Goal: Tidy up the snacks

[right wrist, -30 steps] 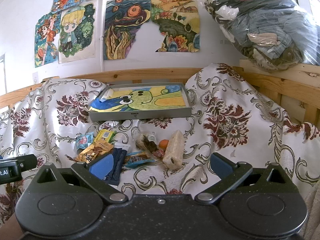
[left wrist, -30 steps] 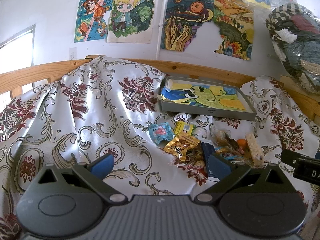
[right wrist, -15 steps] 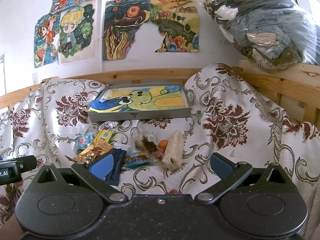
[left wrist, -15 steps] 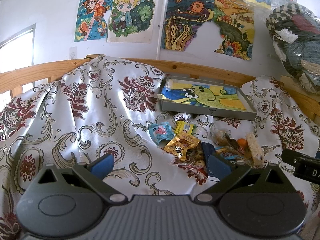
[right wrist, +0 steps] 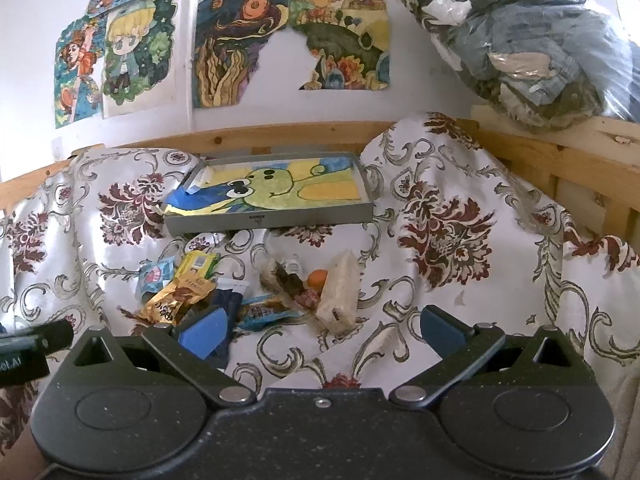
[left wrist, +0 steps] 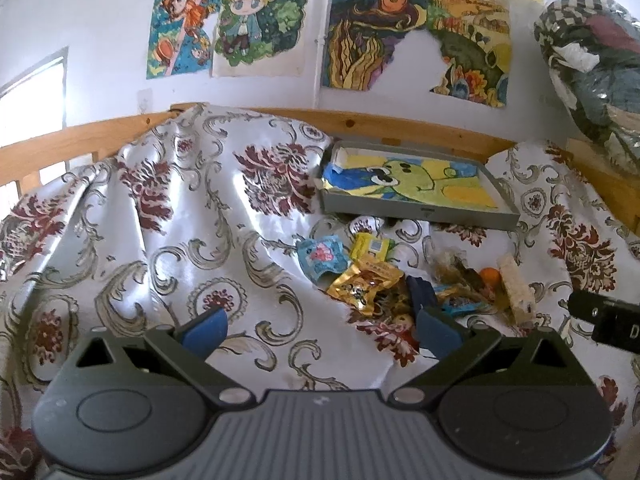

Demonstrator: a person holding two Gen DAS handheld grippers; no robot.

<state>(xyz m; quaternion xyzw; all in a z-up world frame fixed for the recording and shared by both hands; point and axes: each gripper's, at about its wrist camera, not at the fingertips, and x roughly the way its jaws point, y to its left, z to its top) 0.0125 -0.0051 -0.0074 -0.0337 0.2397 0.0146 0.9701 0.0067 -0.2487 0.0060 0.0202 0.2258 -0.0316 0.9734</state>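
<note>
A heap of snacks lies on the floral cloth: a light blue packet [left wrist: 321,255], a yellow packet [left wrist: 371,245], a gold pouch [left wrist: 365,285], a dark blue packet [right wrist: 229,304], and a pale rice bar [right wrist: 340,293]. Behind the heap stands a grey tray [left wrist: 416,211] lined with a green cartoon drawing. My left gripper [left wrist: 320,326] hovers open, low and to the left of the heap, holding nothing. My right gripper [right wrist: 320,332] is open too, just in front of the rice bar, with its left pad beside the dark blue packet.
The floral cloth [left wrist: 168,236] drapes over a wooden frame [right wrist: 532,152]. A clear bag of clothes [right wrist: 520,40] sits on the rail at the upper right. Drawings [left wrist: 260,20] hang on the wall behind.
</note>
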